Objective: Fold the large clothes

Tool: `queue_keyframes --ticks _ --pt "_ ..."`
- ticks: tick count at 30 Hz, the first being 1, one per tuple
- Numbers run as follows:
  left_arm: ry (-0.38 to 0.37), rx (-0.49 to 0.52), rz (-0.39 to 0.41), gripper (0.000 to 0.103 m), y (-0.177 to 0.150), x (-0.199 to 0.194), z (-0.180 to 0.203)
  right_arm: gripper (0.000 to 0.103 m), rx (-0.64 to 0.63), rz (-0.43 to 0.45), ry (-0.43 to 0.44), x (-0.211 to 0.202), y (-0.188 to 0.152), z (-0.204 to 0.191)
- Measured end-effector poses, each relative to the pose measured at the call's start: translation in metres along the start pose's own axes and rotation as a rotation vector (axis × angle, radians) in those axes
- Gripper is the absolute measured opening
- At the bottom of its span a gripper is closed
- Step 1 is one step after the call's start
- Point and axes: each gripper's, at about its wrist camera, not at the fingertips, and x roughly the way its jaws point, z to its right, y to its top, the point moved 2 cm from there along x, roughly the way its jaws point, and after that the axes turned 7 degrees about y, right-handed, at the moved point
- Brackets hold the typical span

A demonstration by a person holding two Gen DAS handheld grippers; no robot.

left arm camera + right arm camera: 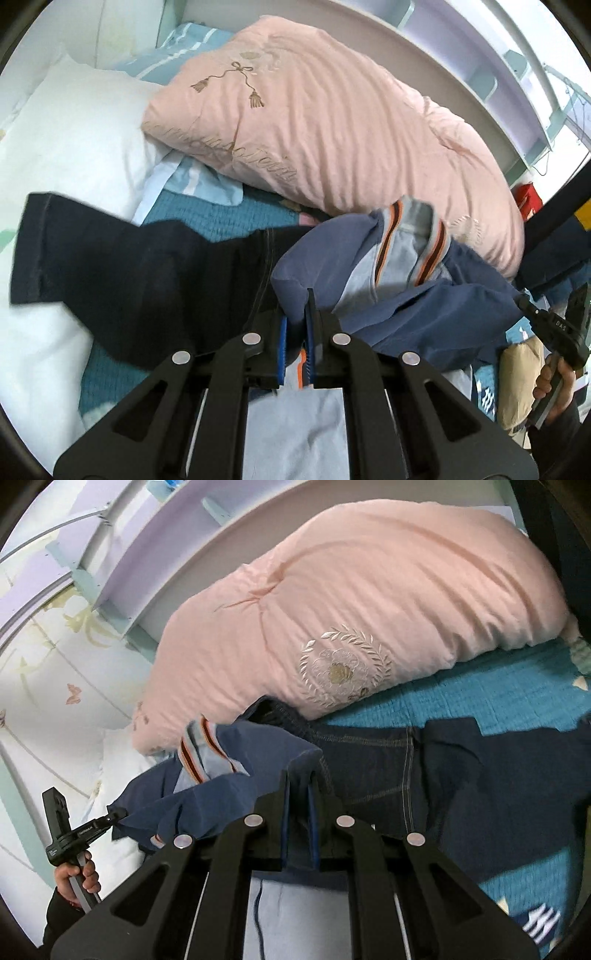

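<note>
A blue jacket (424,314) with a pale lining and an orange-and-brown striped collar (428,258) hangs bunched between my two grippers above the bed. My left gripper (297,332) is shut on a blue fold of it. My right gripper (300,812) is shut on another blue edge of the jacket (221,786); the striped collar (192,753) lies to its left. Dark navy jeans (129,280) lie flat on the bed under the jacket and also show in the right wrist view (461,786).
A big pink quilt (325,122) lies folded at the back of the bed, also in the right wrist view (369,609). A white pillow (70,129) is at left. The teal bedspread (480,698) and a lilac bed rail (155,565) surround them.
</note>
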Motion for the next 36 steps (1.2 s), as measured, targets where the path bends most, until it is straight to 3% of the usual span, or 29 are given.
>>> queue_keyframes --ticks 7,11,19,22,31,36 --pt "0.036 -0.005 0.013 0.007 -0.060 -0.054 -0.011 0.008 -0.005 -0.005 0.003 -0.057 -0.051 -0.014" --pt "0.084 -0.022 0.012 0.007 -0.122 -0.082 -0.016 0.008 0.021 -0.042 0.000 -0.085 -0.093 -0.010" --pt "0.174 -0.140 -0.137 0.007 -0.226 -0.074 -0.042 0.008 0.125 -0.178 -0.072 -0.102 -0.198 0.025" --pt "0.213 -0.159 -0.166 0.009 -0.242 -0.072 -0.053 0.008 0.193 -0.199 -0.091 -0.102 -0.220 0.044" --pt "0.170 -0.165 -0.182 0.011 -0.255 -0.079 -0.063 0.008 0.190 -0.233 -0.125 -0.102 -0.238 0.048" --pt "0.181 -0.196 -0.201 0.023 -0.253 -0.089 -0.070 0.015 0.152 -0.299 -0.128 -0.099 -0.238 0.047"
